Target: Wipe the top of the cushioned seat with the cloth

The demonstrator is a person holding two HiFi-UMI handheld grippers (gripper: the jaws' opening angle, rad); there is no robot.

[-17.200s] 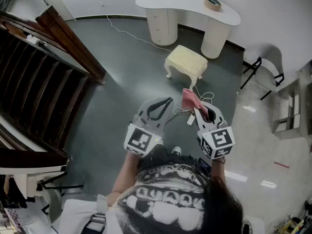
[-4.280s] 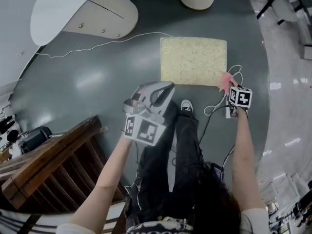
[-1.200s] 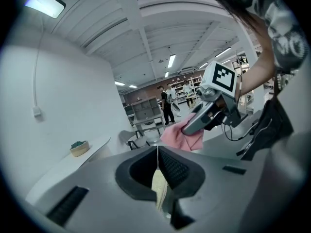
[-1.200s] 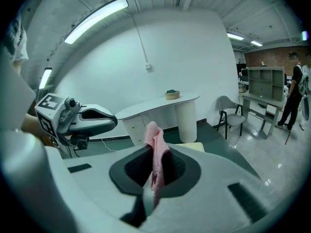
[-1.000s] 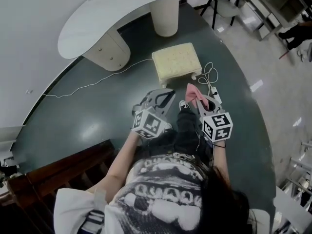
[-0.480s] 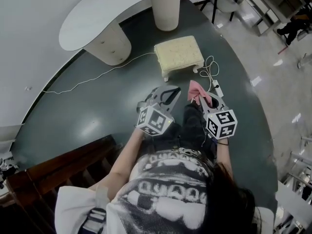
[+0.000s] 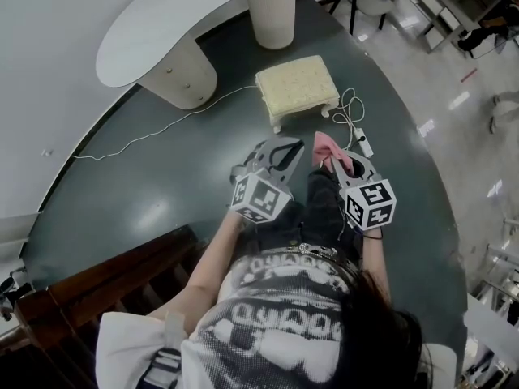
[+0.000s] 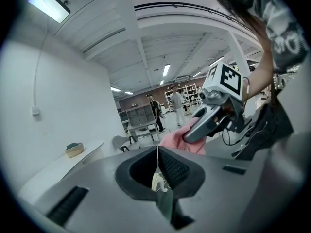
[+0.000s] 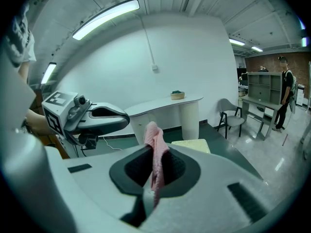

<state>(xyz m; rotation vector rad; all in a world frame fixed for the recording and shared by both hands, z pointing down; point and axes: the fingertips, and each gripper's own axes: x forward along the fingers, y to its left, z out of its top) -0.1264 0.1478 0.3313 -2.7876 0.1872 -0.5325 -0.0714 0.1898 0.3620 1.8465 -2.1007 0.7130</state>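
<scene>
The cushioned seat [image 7: 297, 85] is a cream stool with white legs on the dark floor, ahead of both grippers; in the right gripper view its top [image 9: 192, 144] shows just past the jaws. My right gripper [image 7: 334, 156] is shut on a pink cloth [image 7: 327, 146] that sticks up from its jaws [image 9: 154, 144]. My left gripper [image 7: 284, 143] is shut with nothing in it. Both are held at waist height, well short of the stool. The left gripper view shows the right gripper [image 8: 201, 127] with the pink cloth [image 8: 179, 140].
A white curved desk [image 7: 174, 23] stands beyond the stool, with a white cable [image 7: 154, 132] across the floor. A power strip and cords [image 7: 357, 136] lie right of the stool. Wooden stairs [image 7: 89, 286] lie at lower left. A chair [image 9: 233, 116] and people stand far right.
Over the last second the stool has stayed ahead at about the same distance; both grippers stay shut at waist height. Earlier my right gripper held the cloth at the stool's near right corner.
</scene>
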